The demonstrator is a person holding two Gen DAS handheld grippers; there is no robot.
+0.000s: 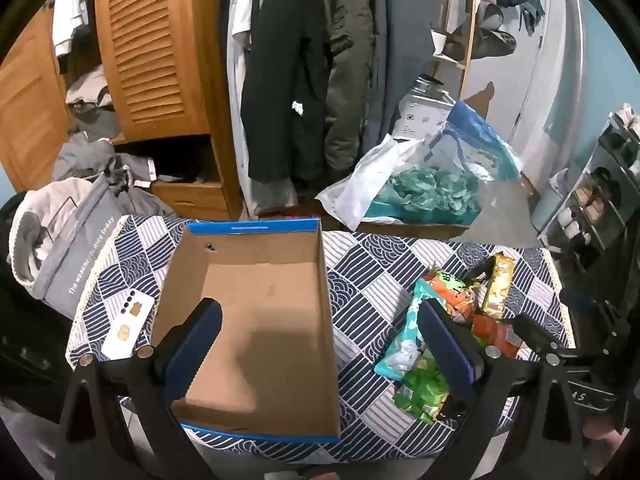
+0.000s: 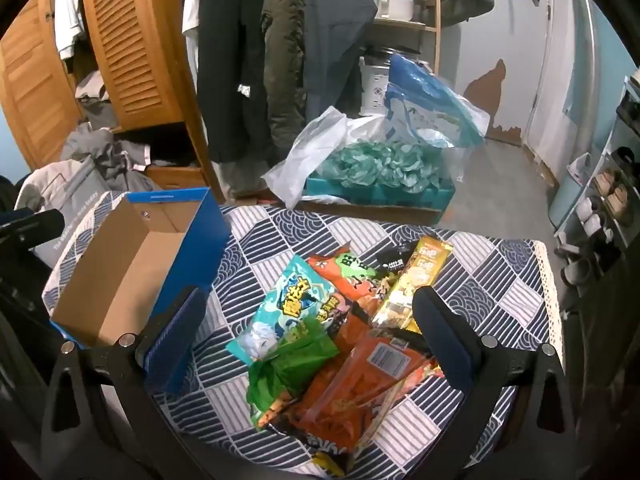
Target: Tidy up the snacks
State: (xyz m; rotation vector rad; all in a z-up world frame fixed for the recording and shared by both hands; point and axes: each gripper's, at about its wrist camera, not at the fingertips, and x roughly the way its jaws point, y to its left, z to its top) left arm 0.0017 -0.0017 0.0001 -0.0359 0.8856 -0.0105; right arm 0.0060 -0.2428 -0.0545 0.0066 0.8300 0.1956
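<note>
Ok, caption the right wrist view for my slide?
Open right gripper above snack packets beside empty cardboard box.

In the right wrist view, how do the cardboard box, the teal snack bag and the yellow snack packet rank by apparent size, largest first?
1. cardboard box, clearly largest.
2. teal snack bag.
3. yellow snack packet, narrowest. It lies partly under other packets, so its rank against the teal bag is unsure.

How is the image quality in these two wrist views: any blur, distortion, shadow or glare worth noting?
Left wrist: strong fisheye bending, black vignette corners; a soft shadow falls inside the empty cardboard box; the near left gripper fingers look slightly soft. Right wrist: same distortion; snack packets are sharp, with mild glare on the orange packet; the right gripper stands open.
</note>
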